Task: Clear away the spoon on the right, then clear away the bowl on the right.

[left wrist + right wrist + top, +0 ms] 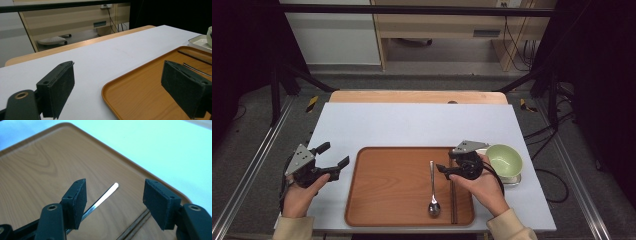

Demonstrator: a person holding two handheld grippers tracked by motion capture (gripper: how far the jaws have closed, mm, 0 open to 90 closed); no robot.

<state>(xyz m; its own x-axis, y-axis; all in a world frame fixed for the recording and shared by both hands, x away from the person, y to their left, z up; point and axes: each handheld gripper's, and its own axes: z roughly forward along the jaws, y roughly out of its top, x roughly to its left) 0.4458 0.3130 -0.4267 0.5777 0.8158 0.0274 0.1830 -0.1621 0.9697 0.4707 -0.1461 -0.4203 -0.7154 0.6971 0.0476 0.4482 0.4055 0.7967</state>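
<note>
A brown wooden tray (392, 190) lies at the table's front middle. On its right part rest a metal spoon (432, 192), bowl end toward me, and dark chopsticks (452, 202). My right gripper (443, 169) hovers open over the tray's right side, just above the spoon handle (102, 200), with the chopsticks (135, 225) below its right jaw and nothing between the jaws. My left gripper (333, 155) stands open and holds nothing, left of the tray and aimed across its left rim (110, 87).
A pale green bowl (503, 160) sits on a white square dish (514, 179) right of the tray, close behind my right hand. The white table top (412, 125) stretches beyond the tray. Dark frame posts stand at both sides.
</note>
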